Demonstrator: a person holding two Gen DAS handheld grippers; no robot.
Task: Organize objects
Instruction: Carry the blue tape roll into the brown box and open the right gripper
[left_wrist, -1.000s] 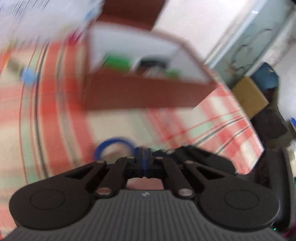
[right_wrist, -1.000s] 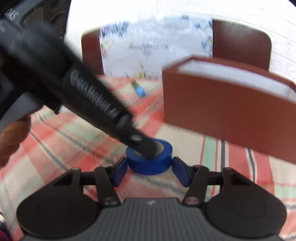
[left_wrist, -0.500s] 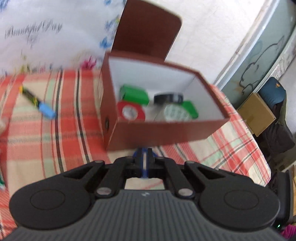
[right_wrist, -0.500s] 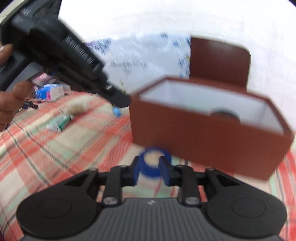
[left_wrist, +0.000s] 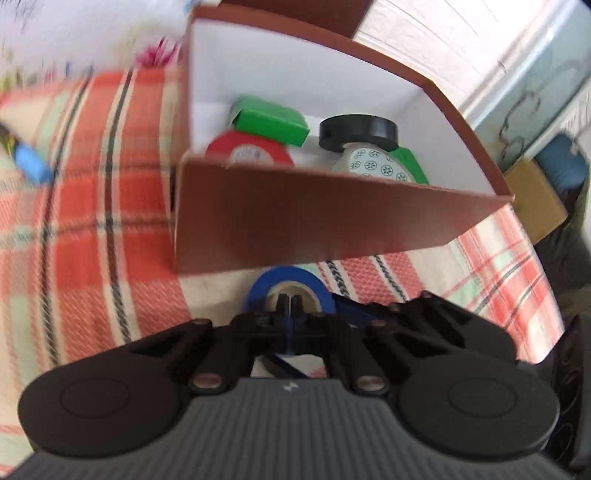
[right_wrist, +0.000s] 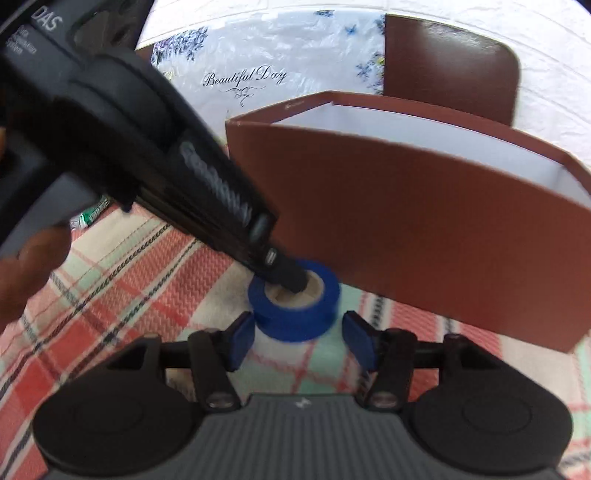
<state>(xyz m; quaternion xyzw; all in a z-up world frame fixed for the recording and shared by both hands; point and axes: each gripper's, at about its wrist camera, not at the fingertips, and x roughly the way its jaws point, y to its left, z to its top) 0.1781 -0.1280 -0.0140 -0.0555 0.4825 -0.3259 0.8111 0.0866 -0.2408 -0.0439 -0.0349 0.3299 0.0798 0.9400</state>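
A blue tape roll (right_wrist: 295, 308) lies flat on the plaid cloth just in front of the brown box (right_wrist: 424, 229). My left gripper (left_wrist: 290, 301) is shut, its tips poked into the roll's core (left_wrist: 291, 291); in the right wrist view it (right_wrist: 291, 282) comes in from the upper left. My right gripper (right_wrist: 298, 339) is open, one blue pad on each side of the roll, apart from it. The box (left_wrist: 314, 225) holds a red tape roll (left_wrist: 251, 153), a black roll (left_wrist: 358, 131), a patterned roll (left_wrist: 376, 166) and green boxes (left_wrist: 271, 120).
A blue-capped marker (left_wrist: 31, 164) lies on the cloth at left. A brown chair back (right_wrist: 447, 66) and a flowered plastic sheet (right_wrist: 258, 70) stand behind the box. A green-and-white packet (right_wrist: 90, 214) lies at left. A cardboard box (left_wrist: 532, 199) sits off the table's right edge.
My left gripper dropped back down and put its shut tips into the blue roll's core. My right gripper opened from a narrow gap and now straddles the roll on the cloth.
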